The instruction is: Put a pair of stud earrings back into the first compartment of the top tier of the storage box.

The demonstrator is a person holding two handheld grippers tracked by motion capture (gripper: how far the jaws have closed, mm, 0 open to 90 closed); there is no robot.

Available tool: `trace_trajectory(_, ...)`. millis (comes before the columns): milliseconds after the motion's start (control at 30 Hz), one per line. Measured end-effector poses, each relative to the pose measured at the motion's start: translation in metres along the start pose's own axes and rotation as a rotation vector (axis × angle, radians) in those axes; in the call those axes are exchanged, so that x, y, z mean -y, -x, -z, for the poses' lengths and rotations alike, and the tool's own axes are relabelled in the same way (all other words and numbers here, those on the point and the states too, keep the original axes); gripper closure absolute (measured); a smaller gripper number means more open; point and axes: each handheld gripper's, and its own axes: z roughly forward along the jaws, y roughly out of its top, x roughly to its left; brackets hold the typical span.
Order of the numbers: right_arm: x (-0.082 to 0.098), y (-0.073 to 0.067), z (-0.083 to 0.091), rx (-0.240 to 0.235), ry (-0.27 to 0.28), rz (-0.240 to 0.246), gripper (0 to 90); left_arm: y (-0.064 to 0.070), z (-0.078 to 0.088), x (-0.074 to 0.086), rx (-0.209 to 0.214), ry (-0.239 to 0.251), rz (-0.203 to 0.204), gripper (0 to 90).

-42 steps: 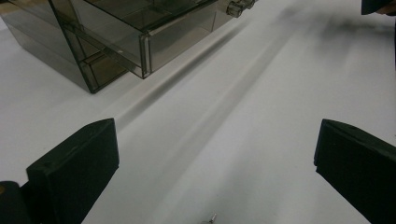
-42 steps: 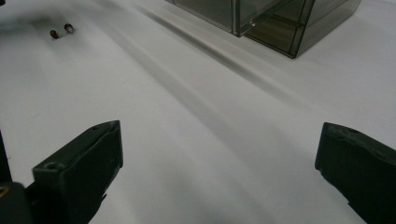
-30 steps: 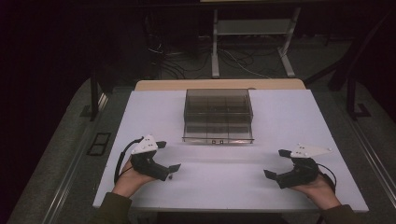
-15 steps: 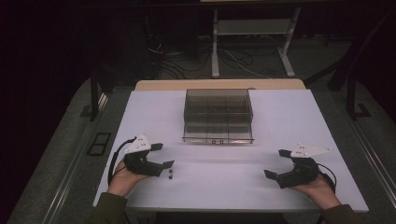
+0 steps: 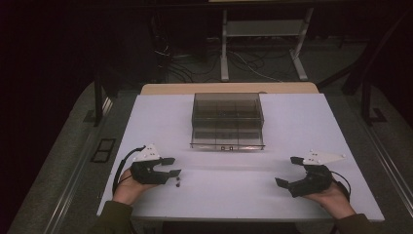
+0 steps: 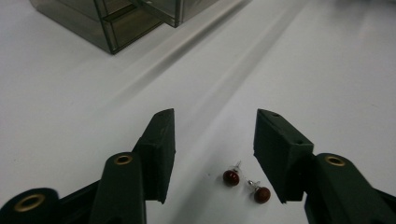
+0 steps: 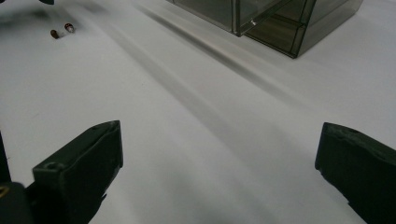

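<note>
Two small red stud earrings [image 6: 245, 185] lie on the white table [image 5: 234, 195], side by side. My left gripper [image 6: 214, 130] stands over them, and its jaws have just been closing. The earrings sit between the two pads, nearer the right-hand one, and neither pad touches them. In the high view the earrings [image 5: 178, 184] show as dark specks beside the left gripper [image 5: 174, 166] at the table's front left. My right gripper [image 5: 287, 170] rests at the front right, jaws wide open with nothing between them [image 7: 219, 135]. Far off in its view lie the earrings [image 7: 61, 31].
A smoky clear plastic drawer box [image 5: 227, 119] stands at the table's middle back, with its lowest drawer [image 5: 227, 142] pulled out toward me. A person's hands hold both grippers from the near edge. Cables and a metal stand lie on the dark floor beyond.
The left gripper's jaws have narrowed and it has drawn slightly back to the left, so the earrings now show beside it. The right gripper has kept still.
</note>
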Motion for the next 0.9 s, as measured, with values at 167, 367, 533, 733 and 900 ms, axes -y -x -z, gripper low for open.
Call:
trace_trajectory(167,0.000,-0.001,0.000,-0.004,-0.002,0.001,0.4,0.002,-0.004,0.000,0.020,-0.026,-0.002,55.8)
trace_trajectory(367,0.000,-0.001,-0.001,-0.003,-0.005,0.004,0.4,0.002,-0.009,0.001,0.038,-0.070,-0.020,62.8)
trace_trajectory(533,0.000,-0.001,-0.001,-0.003,-0.005,0.003,0.4,0.003,-0.012,0.001,0.041,-0.094,-0.026,64.4)
trace_trajectory(733,0.000,-0.001,-0.001,-0.003,-0.005,0.004,0.4,0.004,-0.016,0.002,0.046,-0.119,-0.028,66.2)
trace_trajectory(900,0.000,-0.001,-0.001,-0.003,-0.005,0.005,0.4,0.003,-0.018,0.003,0.052,-0.138,-0.028,68.3)
